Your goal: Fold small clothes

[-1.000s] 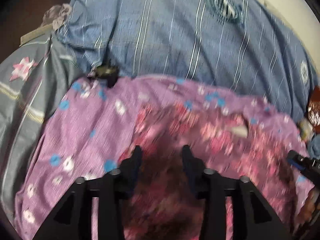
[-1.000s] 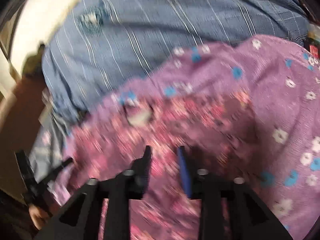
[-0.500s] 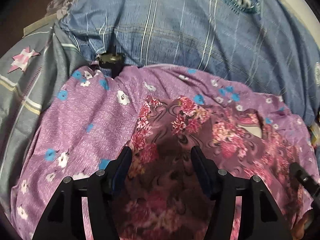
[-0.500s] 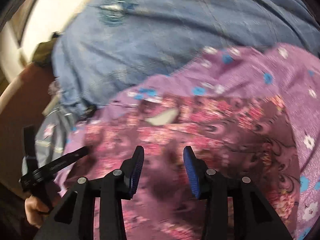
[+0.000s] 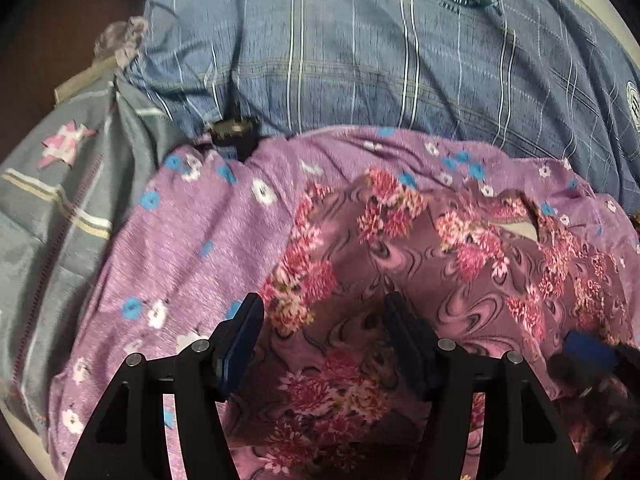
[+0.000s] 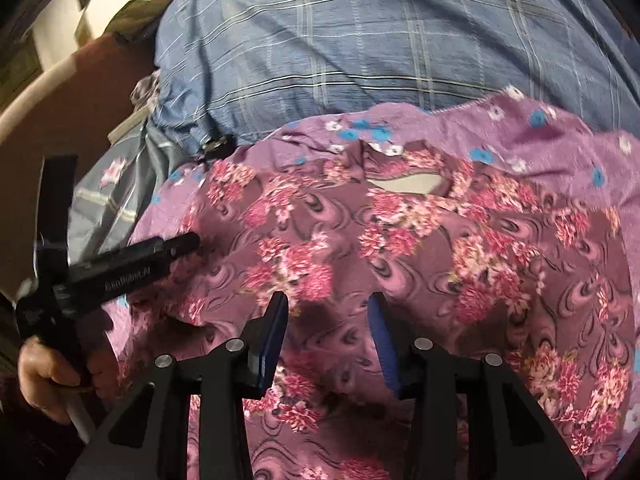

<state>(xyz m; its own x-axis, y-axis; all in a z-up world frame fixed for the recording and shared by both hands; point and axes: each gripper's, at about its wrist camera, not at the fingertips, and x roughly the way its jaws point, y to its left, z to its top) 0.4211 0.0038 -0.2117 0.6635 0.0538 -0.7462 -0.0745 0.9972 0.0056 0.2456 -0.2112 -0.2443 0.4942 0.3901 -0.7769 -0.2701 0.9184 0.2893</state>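
— Where is the piece being folded?

— A dark mauve garment with pink flowers (image 5: 460, 280) lies spread on a lighter purple cloth with blue and white flowers (image 5: 192, 248). Both rest on a bed, in front of a big blue striped pillow (image 5: 360, 48). A grey cover with a pink star (image 5: 60, 184) lies to the left.

— And the left claw (image 5: 324, 316)?

— It points down at the garment's left part. Its jaws have just been opening and now stand apart; the flowered cloth shows between them, but the pads do not pinch it. So it is open and holds nothing.

— The right claw (image 6: 328, 320)?

— Also tilted down over the garment, jaws a little narrower but plainly parted, blue pads (image 6: 382, 344) showing. No fold of cloth is caught between them.

— Can each see the other?

— Yes. The right wrist view shows the left tool at the garment's left edge, with a hand (image 6: 48, 376) around its handle. The left wrist view shows a blurred bit of the right tool low on the right.

— Anything else?

— The garment's neck opening (image 6: 408, 182) faces the pillow, and a small dark object (image 5: 234, 134) sits at the pillow's lower edge.
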